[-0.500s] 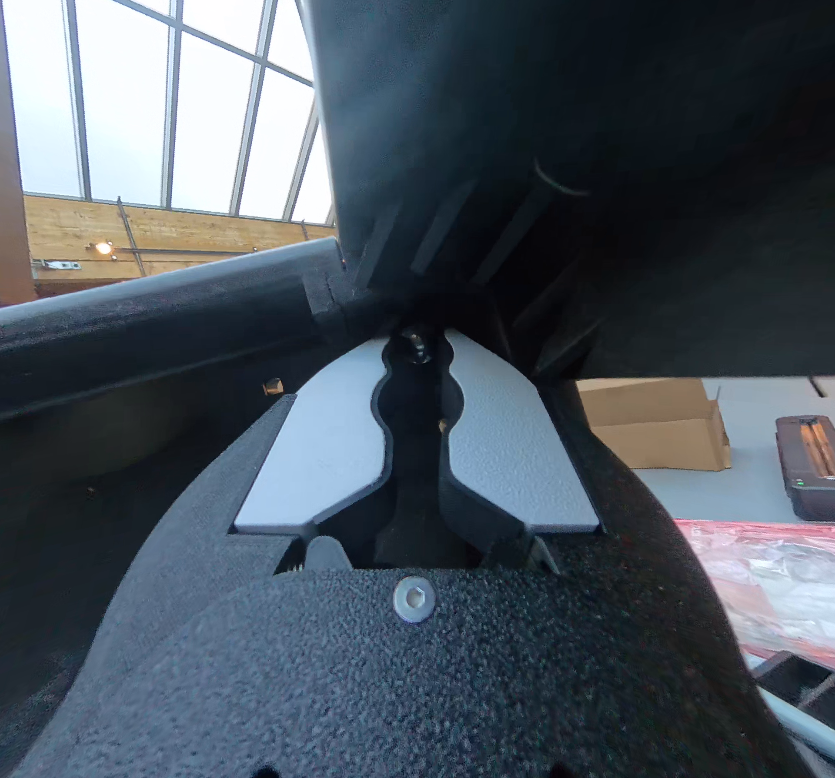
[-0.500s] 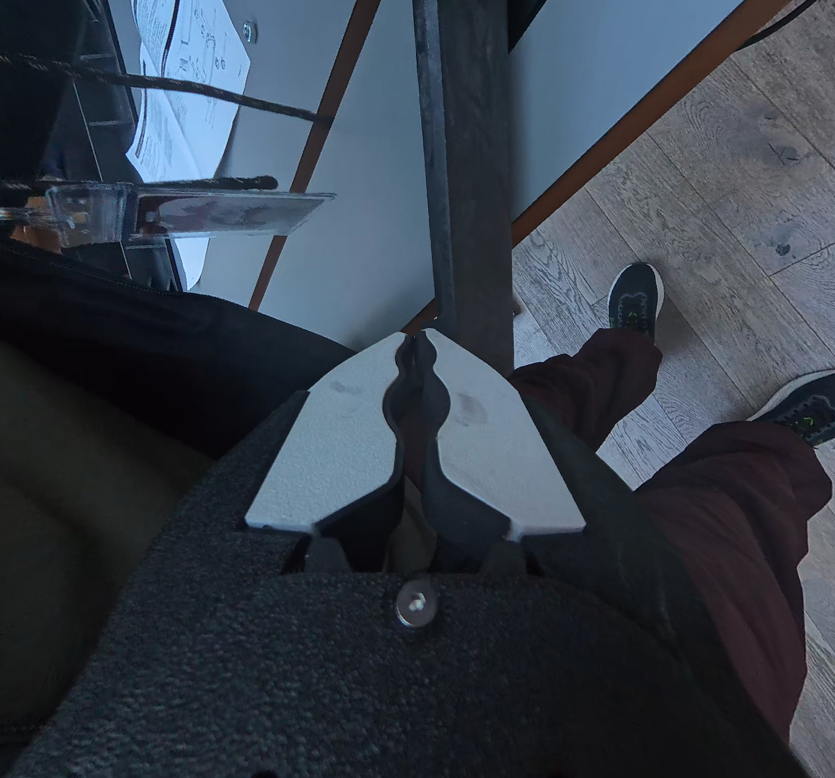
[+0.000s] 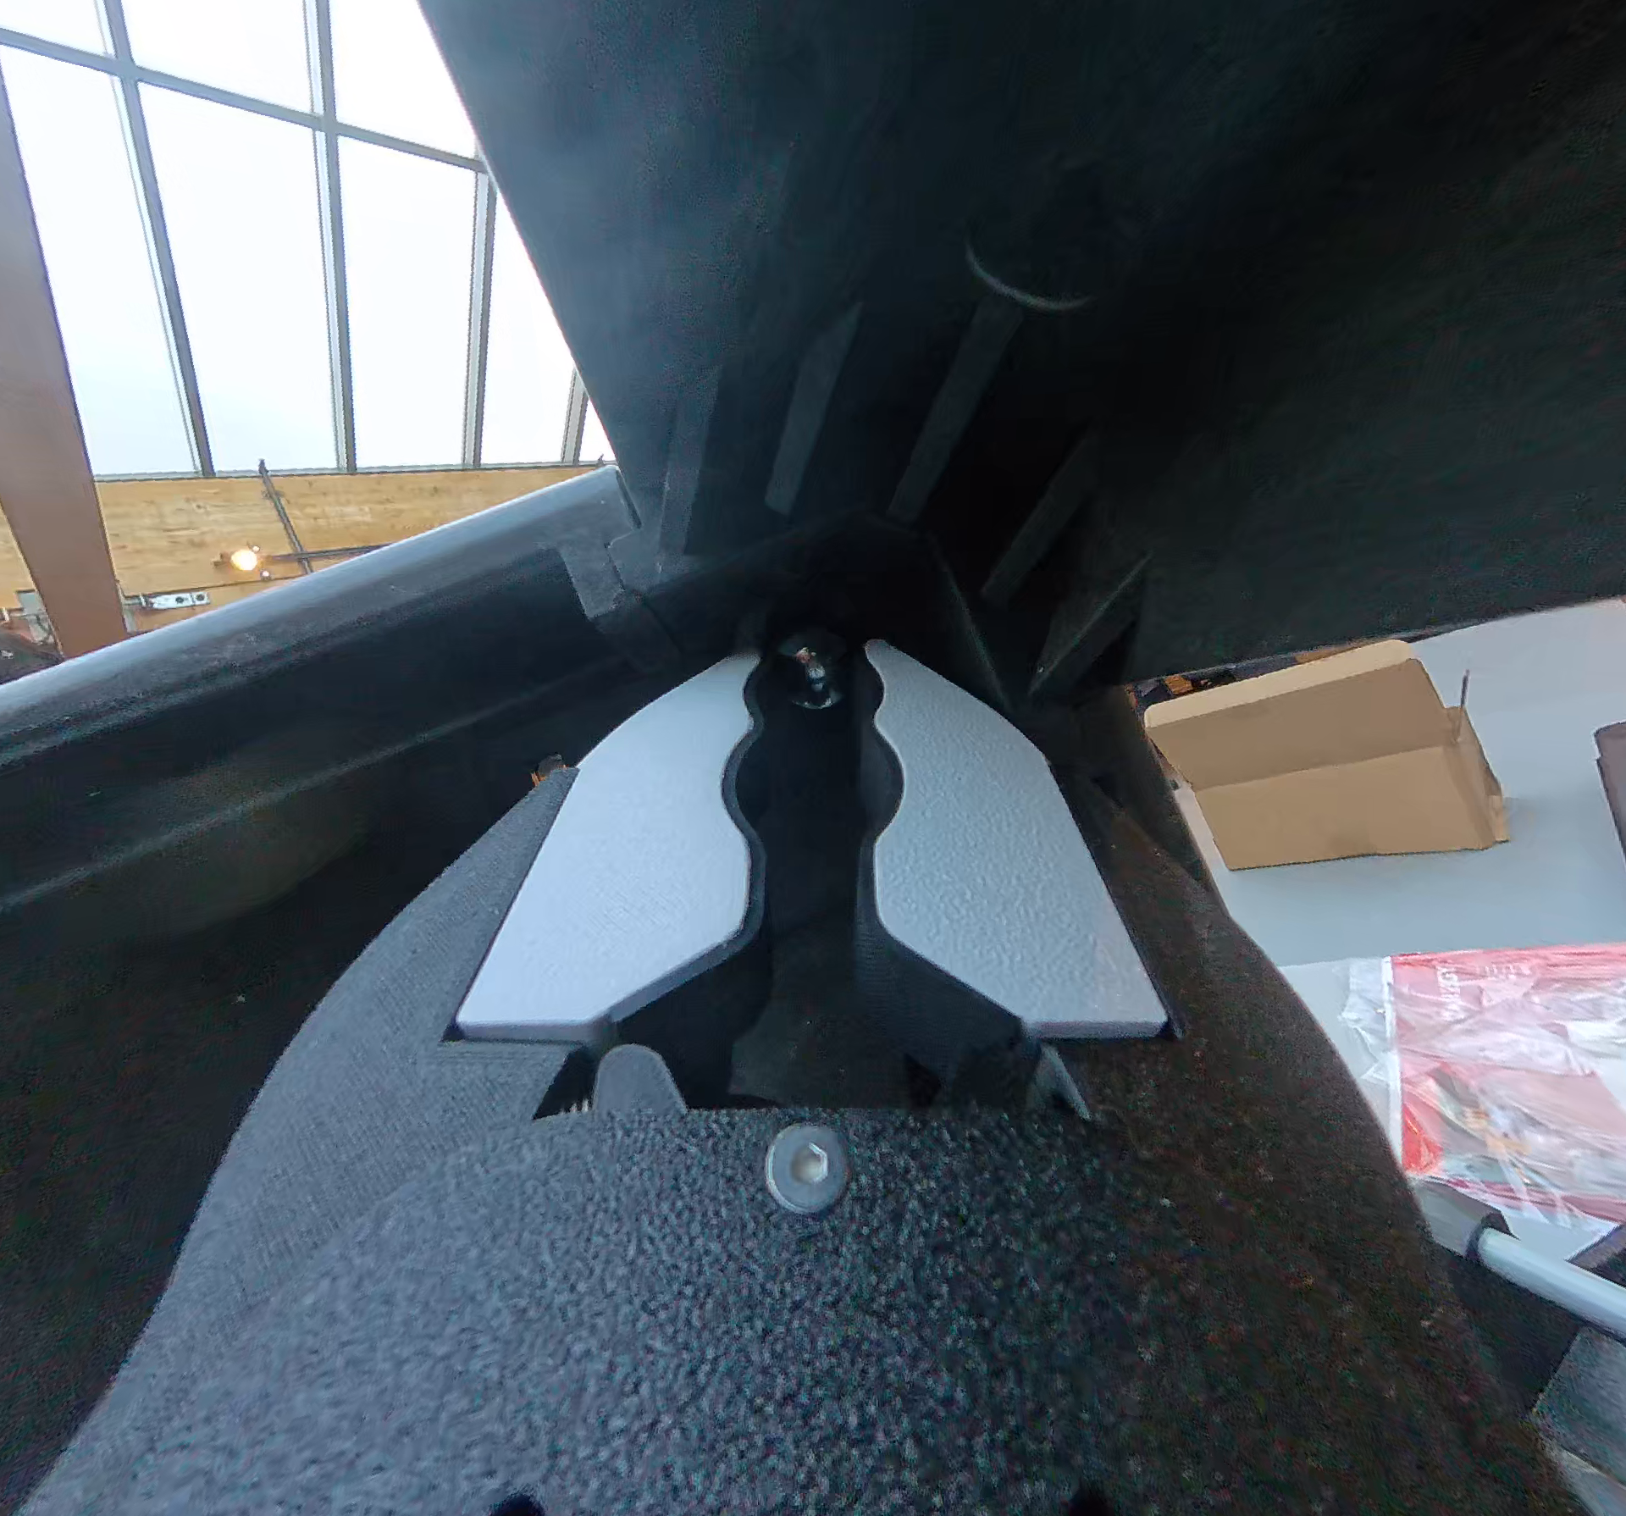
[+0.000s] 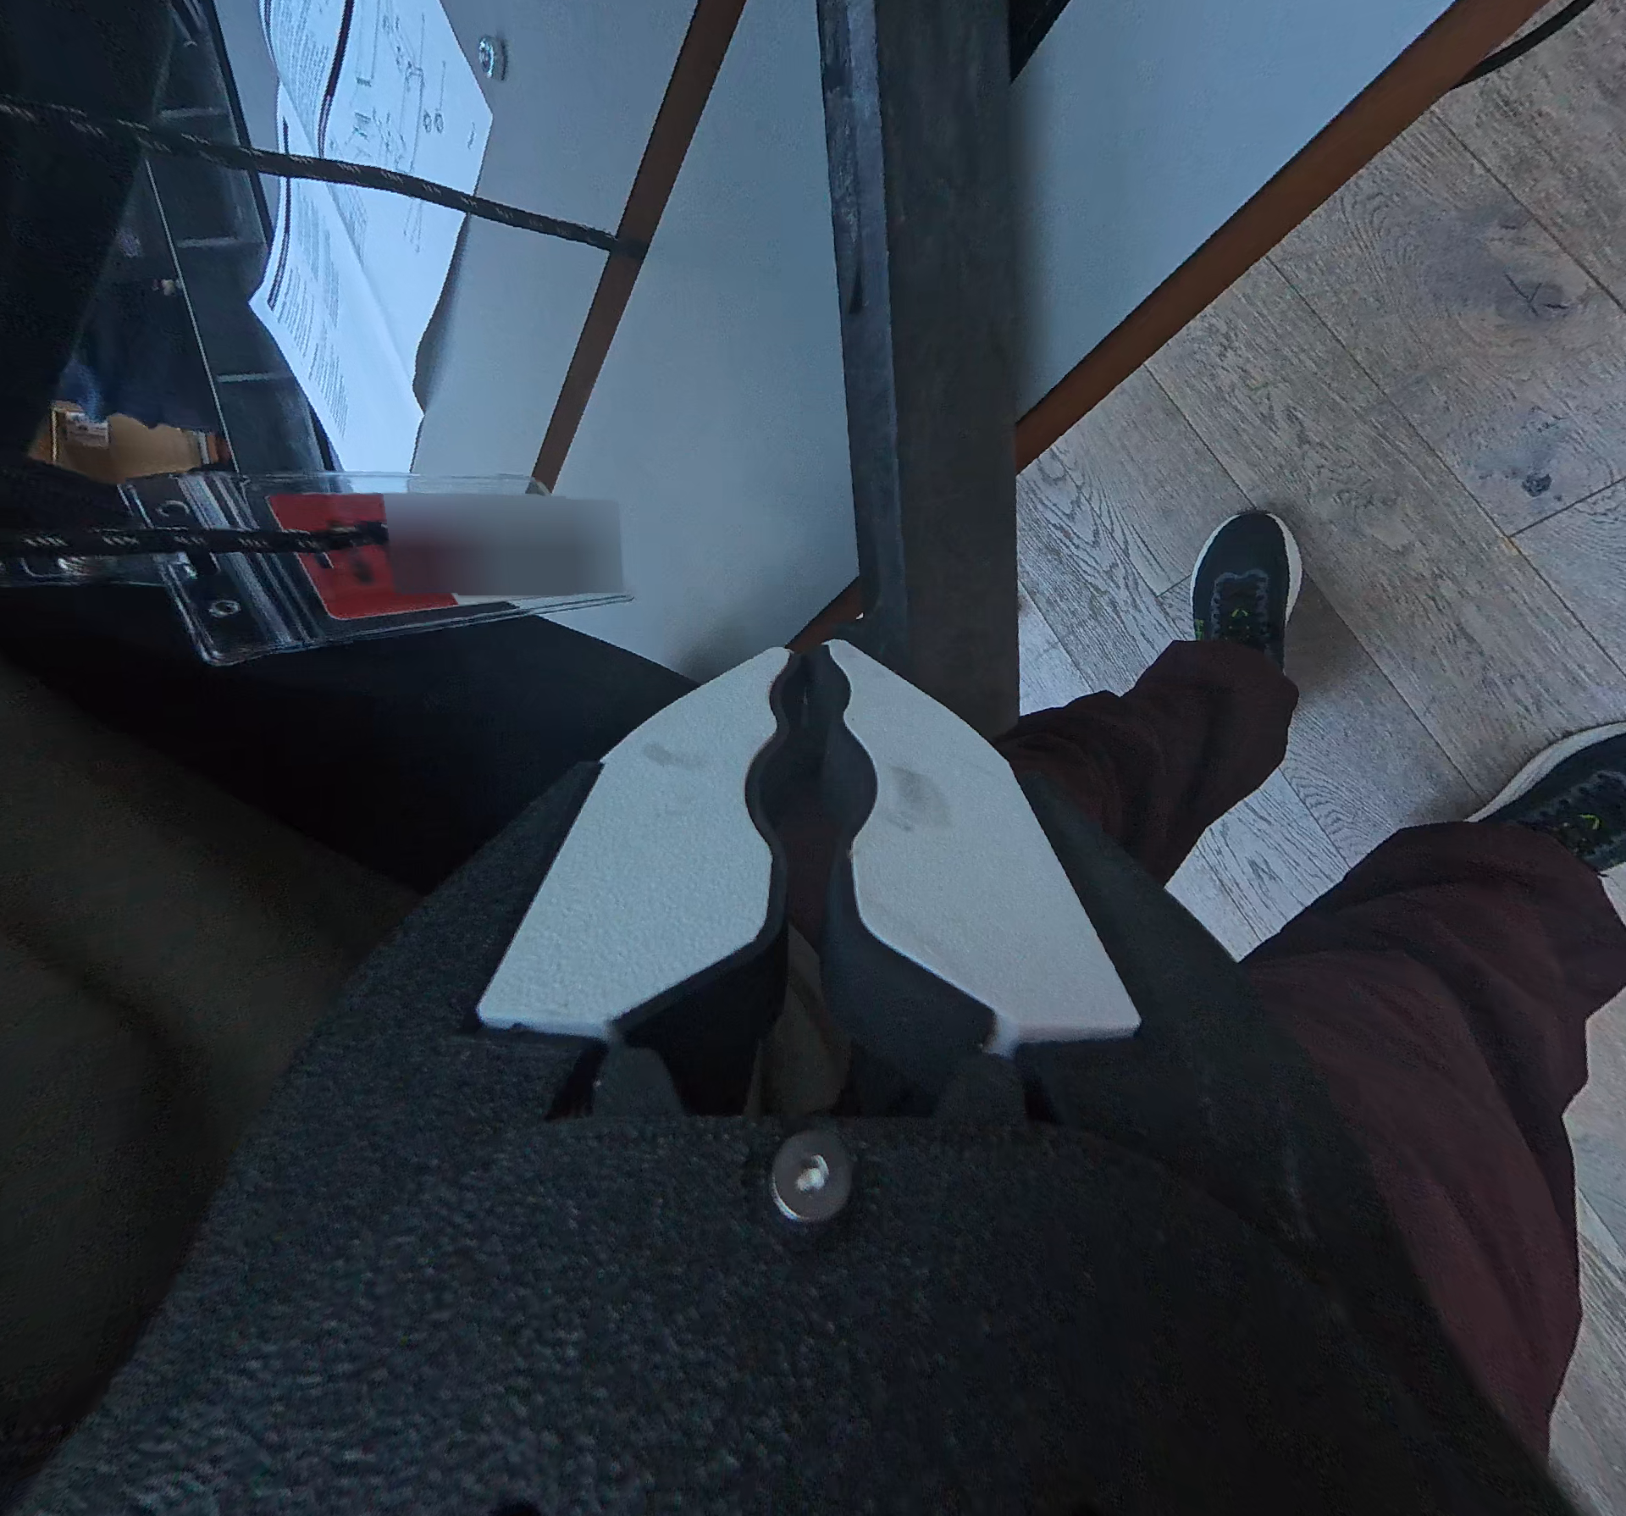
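My left gripper (image 3: pixel 809 660) points up into the corner of a large black plastic part (image 3: pixel 1056 242) with ribs on its underside. A small metal bolt (image 3: pixel 808 673) sits between its fingertips, and the jaws stand narrowly apart around it. A black tube (image 3: pixel 308 638) runs off to the left from that corner. My right gripper (image 4: pixel 809 651) hangs beside a dark metal post (image 4: pixel 933 330), over the person's leg (image 4: pixel 1408 1034), with its jaws almost touching. A thin dark sliver shows between its tips; I cannot tell what it is.
A grey table (image 3: pixel 1408 902) at the right carries an open cardboard box (image 3: pixel 1320 770) and a red packet in clear plastic (image 3: pixel 1513 1069). In the right wrist view a printed sheet (image 4: pixel 369 154), a clear badge sleeve (image 4: pixel 352 559) on a black cord, and shoes on a wood floor (image 4: pixel 1408 286). My right fingertips sit around 60 centimeters from my left ones.
The left view has shifted slightly, so the box sits more in view and the dark device at the far right has nearly left it. The badge sleeve has turned flatter towards the camera. The jaws are unchanged.
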Demonstrator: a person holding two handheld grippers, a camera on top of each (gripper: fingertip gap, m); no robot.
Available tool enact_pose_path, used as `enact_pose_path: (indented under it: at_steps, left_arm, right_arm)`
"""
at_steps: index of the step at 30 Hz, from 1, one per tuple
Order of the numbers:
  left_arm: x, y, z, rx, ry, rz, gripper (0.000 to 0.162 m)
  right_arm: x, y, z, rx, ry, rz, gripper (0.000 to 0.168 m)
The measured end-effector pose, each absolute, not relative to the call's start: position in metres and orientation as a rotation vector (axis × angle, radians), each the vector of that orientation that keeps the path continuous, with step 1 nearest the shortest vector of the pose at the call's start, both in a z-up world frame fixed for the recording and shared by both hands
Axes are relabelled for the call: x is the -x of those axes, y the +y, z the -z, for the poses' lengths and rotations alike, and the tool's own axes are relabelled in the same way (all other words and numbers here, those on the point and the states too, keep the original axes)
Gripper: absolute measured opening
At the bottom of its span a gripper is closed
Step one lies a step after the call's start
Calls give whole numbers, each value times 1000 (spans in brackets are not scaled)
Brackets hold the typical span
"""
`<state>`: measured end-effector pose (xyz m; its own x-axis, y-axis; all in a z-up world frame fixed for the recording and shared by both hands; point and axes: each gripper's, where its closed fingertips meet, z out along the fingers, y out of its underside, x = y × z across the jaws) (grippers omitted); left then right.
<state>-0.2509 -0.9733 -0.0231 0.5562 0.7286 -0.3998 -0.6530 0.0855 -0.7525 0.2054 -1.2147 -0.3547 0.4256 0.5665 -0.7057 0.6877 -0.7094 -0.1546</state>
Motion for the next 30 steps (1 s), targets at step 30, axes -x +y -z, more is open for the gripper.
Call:
enact_pose_path:
  at_steps: [30]
  left_arm:
    - [252,-965,18,969,238,-1230,16]
  right_arm:
    - [-212,-1220,356,-2544,1094,1115,5]
